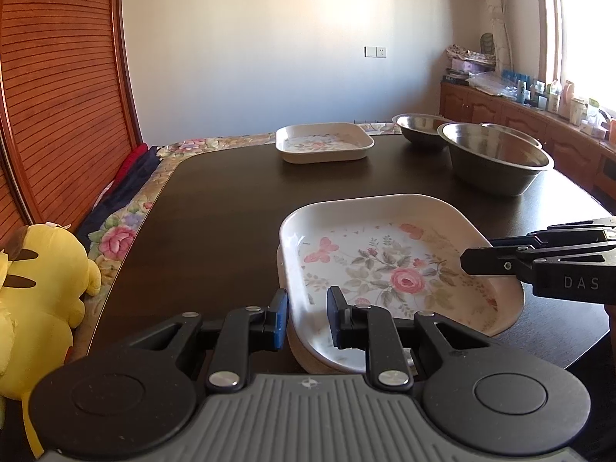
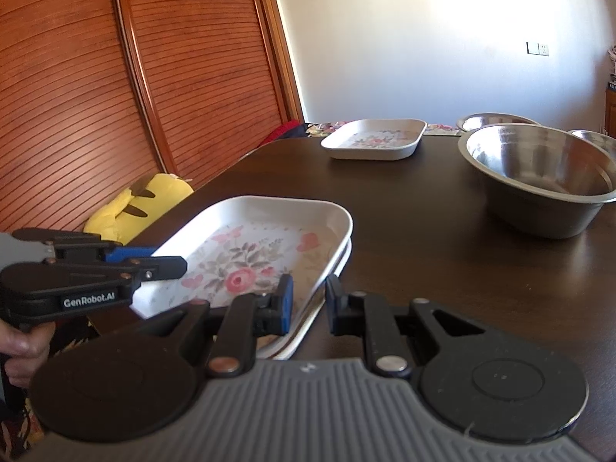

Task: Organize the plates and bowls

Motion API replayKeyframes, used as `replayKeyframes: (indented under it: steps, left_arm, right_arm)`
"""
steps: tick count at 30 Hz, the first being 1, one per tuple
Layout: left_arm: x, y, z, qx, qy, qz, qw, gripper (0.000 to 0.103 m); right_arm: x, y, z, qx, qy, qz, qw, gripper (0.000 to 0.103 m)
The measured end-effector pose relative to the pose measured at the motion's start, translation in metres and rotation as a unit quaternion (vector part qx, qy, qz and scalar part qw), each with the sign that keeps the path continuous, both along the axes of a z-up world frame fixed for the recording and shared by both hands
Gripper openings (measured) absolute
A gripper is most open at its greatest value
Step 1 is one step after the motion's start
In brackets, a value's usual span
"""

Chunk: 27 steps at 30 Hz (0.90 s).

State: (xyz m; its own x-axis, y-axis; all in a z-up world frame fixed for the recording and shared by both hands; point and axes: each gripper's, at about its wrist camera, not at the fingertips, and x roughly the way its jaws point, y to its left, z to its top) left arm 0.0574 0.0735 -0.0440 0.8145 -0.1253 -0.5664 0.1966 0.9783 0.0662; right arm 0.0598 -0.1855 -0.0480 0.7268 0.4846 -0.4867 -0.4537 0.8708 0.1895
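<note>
A white floral plate [image 1: 385, 261] [image 2: 250, 254] sits slightly tilted on top of another plate [image 1: 304, 358] [image 2: 304, 327] at the near edge of the dark table [image 1: 231, 200] [image 2: 423, 250]. My left gripper [image 1: 308, 319] [image 2: 169, 261] is shut on its left rim, and my right gripper [image 2: 310, 306] [image 1: 475, 260] is shut on its right rim. A second floral plate [image 1: 323, 140] [image 2: 373, 138] lies alone at the far side. A large steel bowl [image 1: 496, 161] [image 2: 539, 177] stands to the right, with two more steel bowls [image 1: 421, 129] [image 2: 496, 120] behind it.
A yellow plush toy [image 1: 42, 277] [image 2: 134, 204] rests on the flowered seat left of the table. A slatted wooden door [image 1: 57, 96] rises behind it. A hand [image 2: 23, 346] holds the left gripper's handle. A cluttered wooden sideboard [image 1: 519, 115] runs along the right wall.
</note>
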Motion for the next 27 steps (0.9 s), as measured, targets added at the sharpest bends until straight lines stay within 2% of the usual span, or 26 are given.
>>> replayKeyframes:
  steps: [10,25,27]
  left_arm:
    - [0.0028,-0.0021,-0.0037,0.013,-0.008,0.004,0.9999,0.023]
    - [0.0053,0.0032,-0.0056,-0.009,-0.006,0.005,0.9999,0.024]
    - [0.0048,0.0035,-0.0039,-0.013,-0.008,0.005,0.9999,0.029]
  right_arm:
    - [-0.0006,0.0048,-0.0024,-0.013,-0.011,-0.005,1.0,0.02]
    - [-0.0024,0.0024,-0.0017,0.003,-0.017,-0.011,1.0,0.021]
    - [-0.0034,0.0019,-0.001,0.005,-0.021,-0.012,1.0,0.021]
